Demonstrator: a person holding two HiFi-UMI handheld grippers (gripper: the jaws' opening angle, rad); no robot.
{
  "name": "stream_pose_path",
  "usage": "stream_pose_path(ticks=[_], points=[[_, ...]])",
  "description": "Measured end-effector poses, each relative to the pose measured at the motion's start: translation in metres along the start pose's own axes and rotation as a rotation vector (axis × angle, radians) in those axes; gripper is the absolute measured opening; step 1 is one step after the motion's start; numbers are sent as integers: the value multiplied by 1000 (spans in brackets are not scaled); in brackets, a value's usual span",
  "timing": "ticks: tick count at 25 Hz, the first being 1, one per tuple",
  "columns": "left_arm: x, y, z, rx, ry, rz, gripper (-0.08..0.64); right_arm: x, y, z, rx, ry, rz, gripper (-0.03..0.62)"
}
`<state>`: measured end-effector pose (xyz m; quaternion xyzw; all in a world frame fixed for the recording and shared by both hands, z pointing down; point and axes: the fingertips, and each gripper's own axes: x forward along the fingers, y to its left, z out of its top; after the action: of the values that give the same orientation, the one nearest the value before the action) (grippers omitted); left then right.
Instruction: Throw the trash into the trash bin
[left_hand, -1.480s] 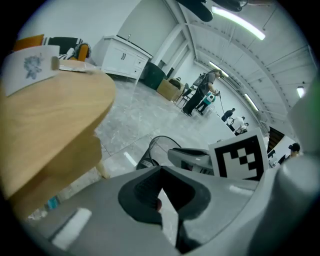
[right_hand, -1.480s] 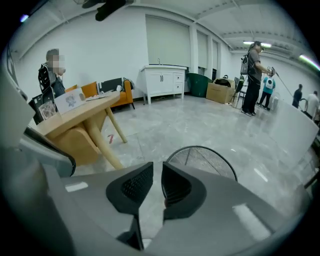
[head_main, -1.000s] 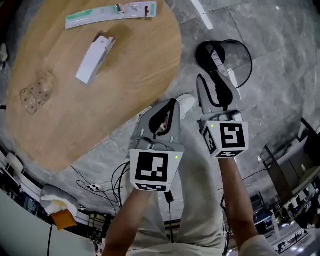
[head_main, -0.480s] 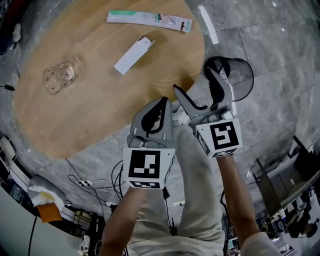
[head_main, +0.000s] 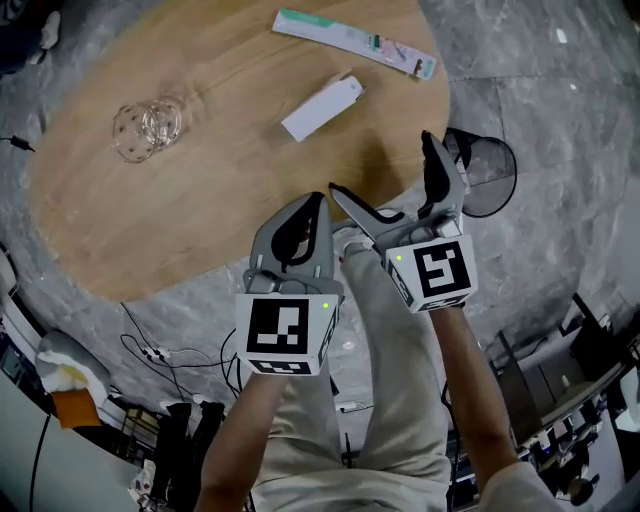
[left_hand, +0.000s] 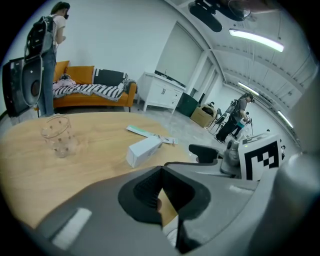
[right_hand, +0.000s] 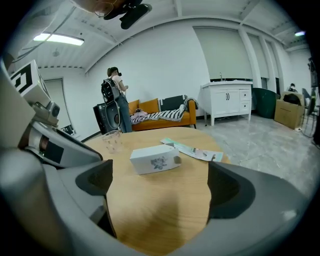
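Your right tool (head_main: 384, 168) has just been opening, jaws empty; your left tool (head_main: 313, 204) sits closed by the desk (head_main: 200, 215).

Matt wooden table (head_main: 225, 195), clear plastic cup (head_main: 150, 127)

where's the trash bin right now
In the head view the trash bin stands on the floor at right, just off the round table's edge, near the long packet's end.

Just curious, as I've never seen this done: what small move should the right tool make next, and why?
Probably ease the right tool forward toward the white box on the table. Its jaws have just been opening, stand wide with nothing between them, and the box lies straight ahead.
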<state>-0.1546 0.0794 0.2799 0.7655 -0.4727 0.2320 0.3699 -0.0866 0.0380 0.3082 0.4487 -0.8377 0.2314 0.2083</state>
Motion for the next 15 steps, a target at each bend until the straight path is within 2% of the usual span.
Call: stream_pose_path(ticks=[9, 15], points=[[-14, 32, 1, -49, -13, 34, 0, 33, 24, 12, -36, 0, 18, 611], [-16, 47, 3, -64, -29, 46, 0, 49, 24, 15, -68, 23, -27, 609]])
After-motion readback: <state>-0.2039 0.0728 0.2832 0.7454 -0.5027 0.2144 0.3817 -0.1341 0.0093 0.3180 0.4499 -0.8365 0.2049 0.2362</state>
